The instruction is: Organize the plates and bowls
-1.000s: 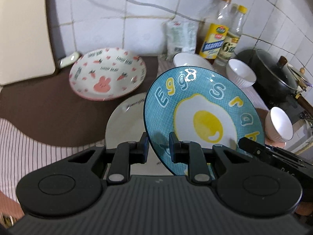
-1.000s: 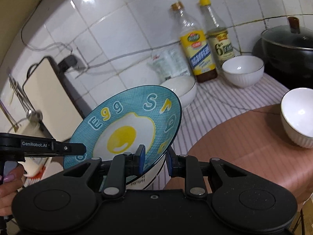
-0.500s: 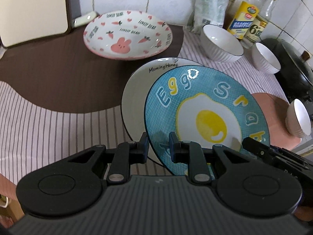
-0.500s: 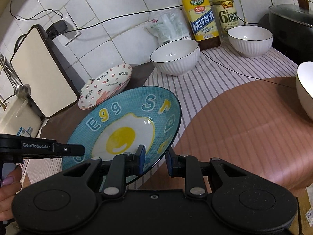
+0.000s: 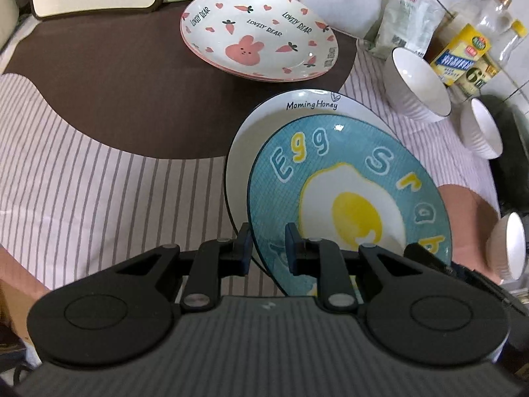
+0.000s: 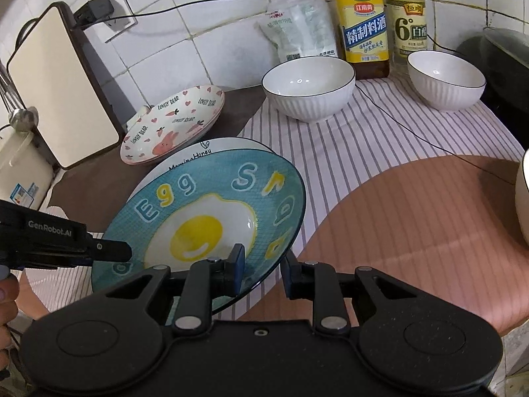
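Both grippers hold a blue plate [image 5: 347, 178] [image 6: 205, 205] with a fried egg picture. My left gripper [image 5: 267, 246] is shut on its near left rim. My right gripper [image 6: 263, 266] is shut on its near right rim. The blue plate sits tilted, low over a white "Morning Honey" plate [image 5: 261, 125] [image 6: 228, 144] lying on the cloth; whether they touch I cannot tell. A pink bunny plate [image 5: 258, 33] [image 6: 172, 122] lies behind them. Three white ribbed bowls [image 6: 307, 86] [image 6: 446, 79] [image 6: 522, 198] stand to the right.
Two bottles [image 6: 363, 26] [image 6: 406, 16] and a white bag [image 6: 301, 29] stand against the tiled wall. A cutting board [image 6: 56, 89] leans at the far left. A dark pot [image 6: 502, 43] sits at the far right. A thin cable [image 6: 396, 122] crosses the striped cloth.
Both grippers have come down with the blue plate, which now hangs low over the white plate. Both cameras have tipped down towards the counter.
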{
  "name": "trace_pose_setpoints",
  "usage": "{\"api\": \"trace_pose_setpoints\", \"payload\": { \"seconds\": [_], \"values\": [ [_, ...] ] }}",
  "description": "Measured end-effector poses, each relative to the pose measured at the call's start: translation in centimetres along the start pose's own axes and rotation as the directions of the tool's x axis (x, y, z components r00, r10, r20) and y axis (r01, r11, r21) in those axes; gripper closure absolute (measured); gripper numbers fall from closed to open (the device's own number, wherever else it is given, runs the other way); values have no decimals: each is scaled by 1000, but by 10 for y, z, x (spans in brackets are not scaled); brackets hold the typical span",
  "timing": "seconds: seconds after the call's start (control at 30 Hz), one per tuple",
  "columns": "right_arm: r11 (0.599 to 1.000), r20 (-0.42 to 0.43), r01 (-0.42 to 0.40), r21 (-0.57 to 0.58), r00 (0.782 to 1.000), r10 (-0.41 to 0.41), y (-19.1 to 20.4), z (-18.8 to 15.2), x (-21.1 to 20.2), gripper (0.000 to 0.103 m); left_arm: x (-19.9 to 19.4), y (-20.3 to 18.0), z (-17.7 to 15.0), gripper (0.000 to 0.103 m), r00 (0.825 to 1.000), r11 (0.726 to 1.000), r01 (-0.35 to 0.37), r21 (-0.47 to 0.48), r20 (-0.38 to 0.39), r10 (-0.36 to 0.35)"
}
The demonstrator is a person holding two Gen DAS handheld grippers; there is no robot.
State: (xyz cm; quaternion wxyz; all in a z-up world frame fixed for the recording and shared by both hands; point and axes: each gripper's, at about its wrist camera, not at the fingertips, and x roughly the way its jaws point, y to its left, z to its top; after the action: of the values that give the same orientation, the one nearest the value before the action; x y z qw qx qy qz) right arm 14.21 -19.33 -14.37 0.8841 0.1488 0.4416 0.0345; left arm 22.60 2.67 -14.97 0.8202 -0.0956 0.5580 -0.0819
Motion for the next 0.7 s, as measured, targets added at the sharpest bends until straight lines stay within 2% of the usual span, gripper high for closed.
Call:
{"api": "trace_pose_setpoints", "payload": {
  "seconds": [0.27, 0.37, 0.47, 0.6, 0.7],
  "values": [
    [995, -28, -1, -100, 1000, -2, 6, 8, 10, 67, -1, -9, 1, 84, 998, 997, -70, 7, 5, 70],
    [995, -24, -22, -95, 1000, 20, 2, 11, 17, 66, 0, -15, 2, 84, 992, 992, -122, -3, 17, 122],
    [987, -3, -4, -161, 1000, 4, 7, 8, 21, 66, 2, -21, 2, 84, 981, 982, -189, 12, 48, 188],
    [990, 4, -14, -138, 1000, 15, 6, 5, 25, 67, 7, -21, 3, 84, 973, 974, -227, 22, 42, 226],
    [991, 12, -8, -134, 1000, 10, 7, 4, 27, 66, 9, -18, 2, 84, 975, 975, -220, 30, 39, 219]
  ]
}}
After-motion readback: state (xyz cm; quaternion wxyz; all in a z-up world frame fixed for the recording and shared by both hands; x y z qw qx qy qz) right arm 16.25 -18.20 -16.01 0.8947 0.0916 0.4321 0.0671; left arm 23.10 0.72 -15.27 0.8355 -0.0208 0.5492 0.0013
